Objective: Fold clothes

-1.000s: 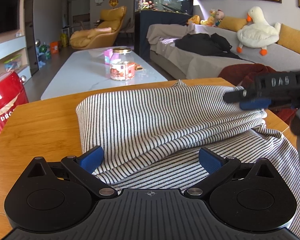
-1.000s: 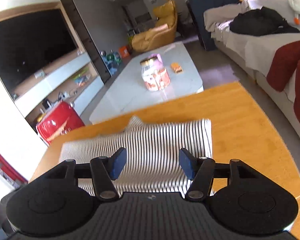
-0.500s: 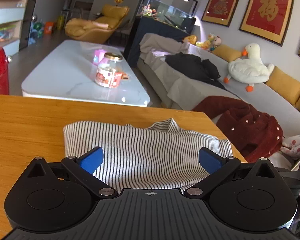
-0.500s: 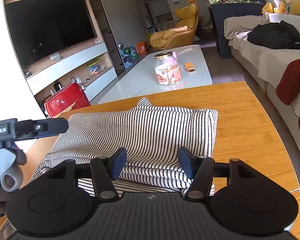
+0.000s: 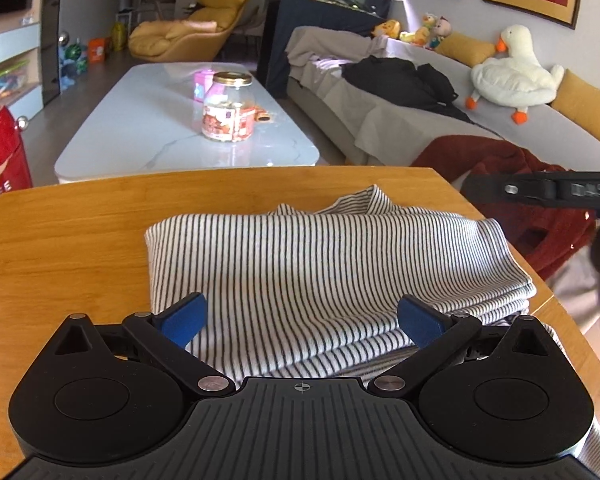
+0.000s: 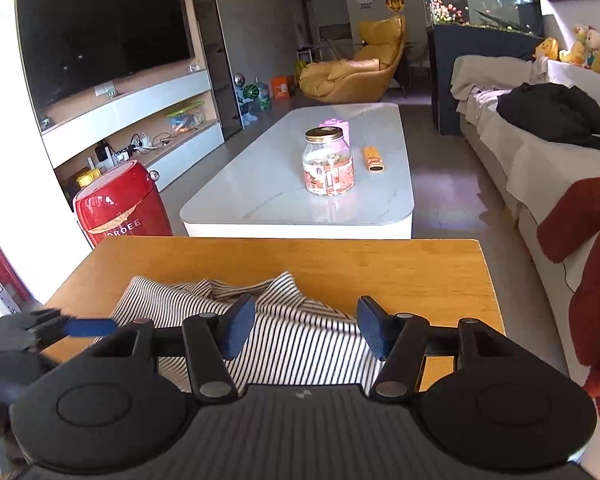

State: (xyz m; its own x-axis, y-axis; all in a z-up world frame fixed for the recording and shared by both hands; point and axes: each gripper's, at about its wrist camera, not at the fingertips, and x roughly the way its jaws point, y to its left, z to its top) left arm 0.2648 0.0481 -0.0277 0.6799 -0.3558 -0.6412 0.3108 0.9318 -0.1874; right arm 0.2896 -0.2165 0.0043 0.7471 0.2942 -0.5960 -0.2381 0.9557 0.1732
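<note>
1. Striped garment (image 5: 332, 272): one, folded in layers on the wooden counter (image 5: 60, 248).
2. Counters: two, the wooden one and a white marble one (image 6: 268, 184) beyond it.
3. Glass jars (image 6: 328, 162): one; pink box (image 5: 202, 85) behind it: one.
4. Orange flat item (image 6: 374, 159) beside the jar: one.
5. Red coolers (image 6: 120, 208): one.
6. Yellow armchairs (image 6: 356, 68): one.
7. White plush geese (image 5: 514, 72): one.
8. Fish tanks (image 6: 480, 10): one.
9. Blue-padded fingers (image 5: 184, 318): two per gripper.

Home living room, sofa (image 5: 440, 120), wall television (image 6: 100, 28), marble coffee table (image 6: 284, 184), fish tank (image 6: 480, 8)
</note>
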